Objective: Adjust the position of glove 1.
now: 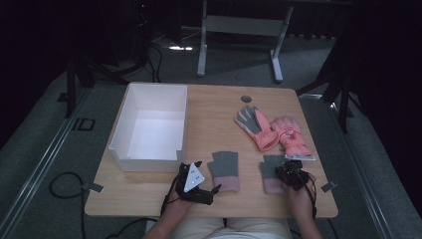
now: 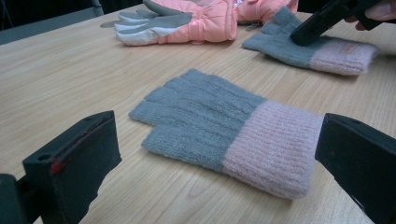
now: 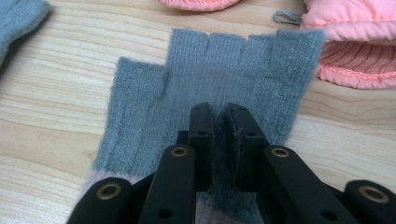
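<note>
— While my right gripper (image 3: 219, 119) stands on the right-hand grey-and-pink knit glove (image 3: 215, 79), what do its jaws hold?

— A narrow gap, with a ridge of grey knit seeming to stand in it; whether the pads truly pinch it, I cannot tell. The tips sit on the grey part, just above the pink cuff.

— And your left gripper (image 2: 219, 154)?

— Released, jaws wide, low over the table (image 1: 214, 109). The other knit glove (image 2: 224, 135) lies flat ahead between them, untouched.

— Taking the white box (image 1: 152, 124) as the landmark, where is everything?

— The left gripper is just beyond the box's near right corner. Its glove lies next outward, then the right glove, well away from the box. Two pink padded gloves (image 1: 273, 130) lie farther from me, also well off from the box; one touches the right knit glove's fingertips. Nothing stands between either gripper and its glove.
</note>
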Tool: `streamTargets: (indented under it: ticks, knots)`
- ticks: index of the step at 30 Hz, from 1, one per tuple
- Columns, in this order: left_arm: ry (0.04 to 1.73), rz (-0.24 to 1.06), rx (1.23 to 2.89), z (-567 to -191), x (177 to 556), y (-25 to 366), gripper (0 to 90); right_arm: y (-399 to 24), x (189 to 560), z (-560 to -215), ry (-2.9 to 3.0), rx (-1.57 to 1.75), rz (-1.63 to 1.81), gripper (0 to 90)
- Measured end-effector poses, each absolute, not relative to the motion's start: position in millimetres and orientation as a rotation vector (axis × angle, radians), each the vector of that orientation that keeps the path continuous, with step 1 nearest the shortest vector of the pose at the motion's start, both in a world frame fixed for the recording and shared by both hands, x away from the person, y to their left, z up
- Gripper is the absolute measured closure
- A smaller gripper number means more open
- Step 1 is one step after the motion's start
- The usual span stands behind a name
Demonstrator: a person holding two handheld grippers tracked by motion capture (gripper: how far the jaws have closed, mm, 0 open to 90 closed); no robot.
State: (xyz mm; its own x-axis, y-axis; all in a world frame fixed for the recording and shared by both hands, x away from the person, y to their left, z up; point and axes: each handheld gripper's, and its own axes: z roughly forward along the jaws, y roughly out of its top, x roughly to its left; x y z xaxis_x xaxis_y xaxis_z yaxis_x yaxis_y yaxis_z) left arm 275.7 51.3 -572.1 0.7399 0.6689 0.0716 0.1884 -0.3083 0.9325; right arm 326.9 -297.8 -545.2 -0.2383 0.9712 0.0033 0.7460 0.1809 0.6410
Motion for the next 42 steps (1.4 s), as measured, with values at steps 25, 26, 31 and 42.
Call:
streamTargets:
  ticks: [25, 26, 31, 42]
  knots:
    - [0.667, 0.555, 1.86, -572, 276, 51, 0.0, -326, 338, -538, 2.404, 1.252, 0.857, 61.4]
    - [0.666, 0.554, 1.86, -572, 276, 51, 0.0, -326, 338, -541, 2.405, 1.252, 0.849, 60.9]
    - [0.663, 0.553, 1.861, -572, 276, 51, 0.0, -322, 333, -545, 2.374, 1.212, 0.828, 72.5]
    - [0.676, 0.539, 1.856, -572, 277, 52, 0.0, -307, 329, -511, 2.313, 1.249, 0.885, 85.4]
